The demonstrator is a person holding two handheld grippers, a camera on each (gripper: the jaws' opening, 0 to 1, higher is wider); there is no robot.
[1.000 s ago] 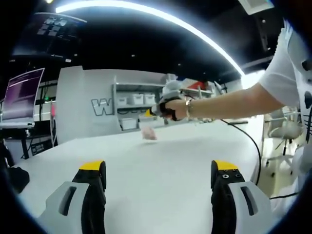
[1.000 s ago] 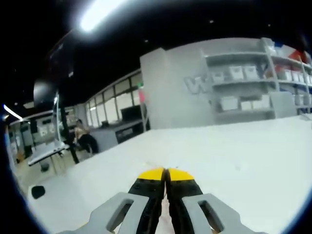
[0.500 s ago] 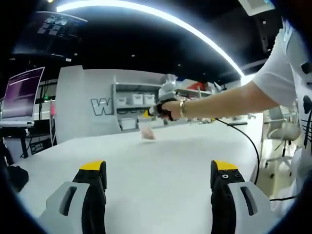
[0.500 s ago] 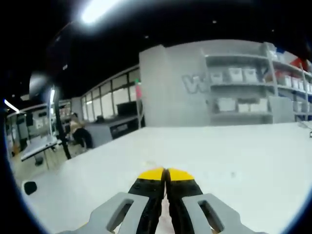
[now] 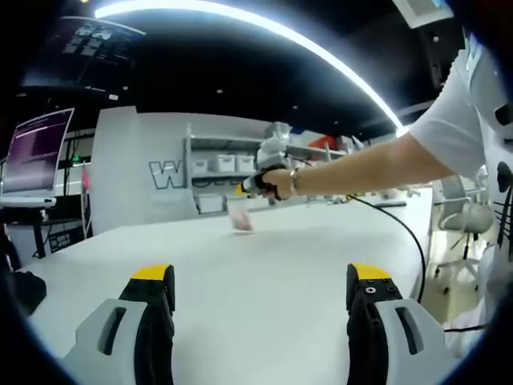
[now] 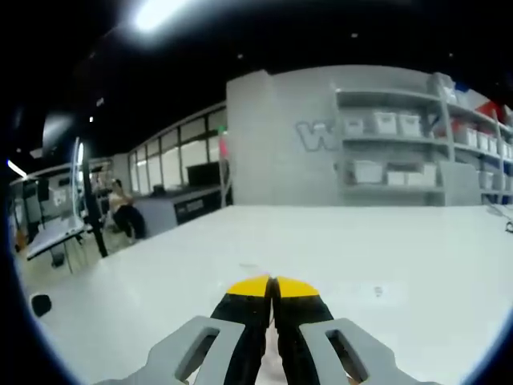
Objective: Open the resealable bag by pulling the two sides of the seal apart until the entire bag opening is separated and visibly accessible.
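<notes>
Two yellow-tipped jaws of the left gripper [image 5: 262, 289] gape above the smooth white table [image 5: 264, 257] while the right gripper [image 6: 272, 287] pinches the clear, limp bag [image 5: 240, 216] (pinkish contents).

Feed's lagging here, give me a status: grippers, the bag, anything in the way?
Left gripper open, low over the white table. Right gripper shut on the bag, held out across the table. Seal state unreadable. Nothing between them.

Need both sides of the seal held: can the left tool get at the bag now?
Probably yes: the left tool is open, bare table lies between it and the bag, which hangs from the right tool.
</notes>
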